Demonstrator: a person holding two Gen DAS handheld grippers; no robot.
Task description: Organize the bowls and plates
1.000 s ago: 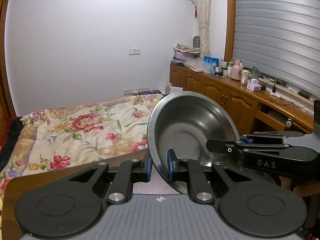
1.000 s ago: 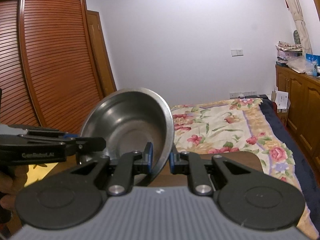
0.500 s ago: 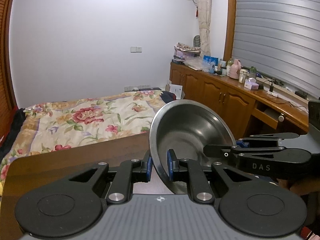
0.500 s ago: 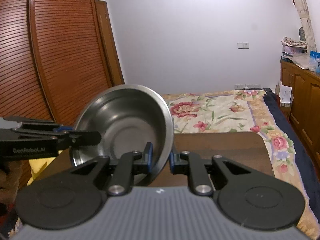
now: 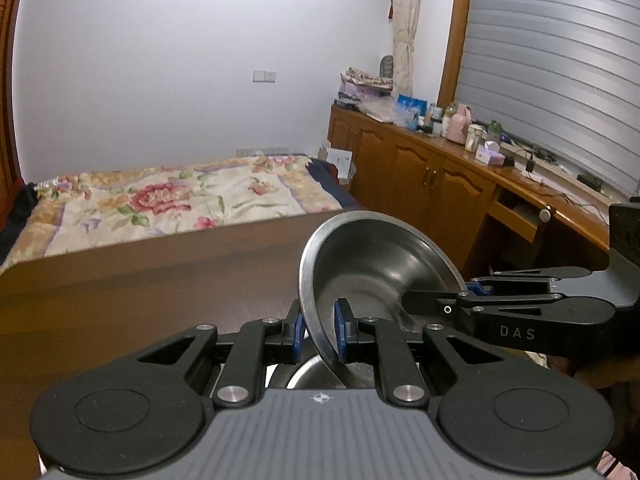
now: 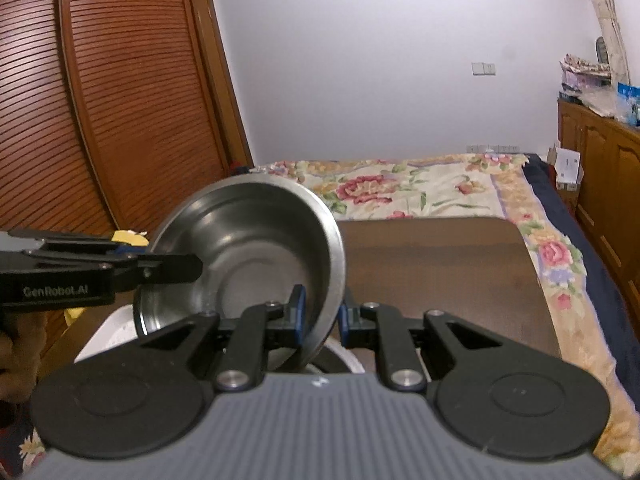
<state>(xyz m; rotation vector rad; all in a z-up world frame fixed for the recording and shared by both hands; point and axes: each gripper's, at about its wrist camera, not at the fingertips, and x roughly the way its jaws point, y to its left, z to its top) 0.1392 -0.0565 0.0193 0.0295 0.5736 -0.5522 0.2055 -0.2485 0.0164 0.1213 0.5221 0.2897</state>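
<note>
A steel bowl (image 5: pixel 372 264) hangs tilted over the brown table (image 5: pixel 160 292), held at two opposite points of its rim. My left gripper (image 5: pixel 318 330) is shut on the near rim in the left wrist view, and my right gripper (image 5: pixel 440 300) clamps the far rim from the right. In the right wrist view the same bowl (image 6: pixel 248 248) has my right gripper (image 6: pixel 322 314) shut on its right rim and my left gripper (image 6: pixel 176 268) shut on its left rim. Just beneath it shows another steel bowl (image 5: pixel 304 372), mostly hidden, and white dishware (image 6: pixel 116 328).
The dark wooden table (image 6: pixel 440 272) stretches ahead to a bed with a floral cover (image 6: pixel 400 188). A slatted wooden wardrobe (image 6: pixel 100 100) stands on the left. A long cabinet (image 5: pixel 440 184) with bottles and boxes runs along the right under a shuttered window.
Both grippers have sunk with the bowl toward the table, which now fills more of each view. The dishware underneath has come into sight. Both grips are unchanged.
</note>
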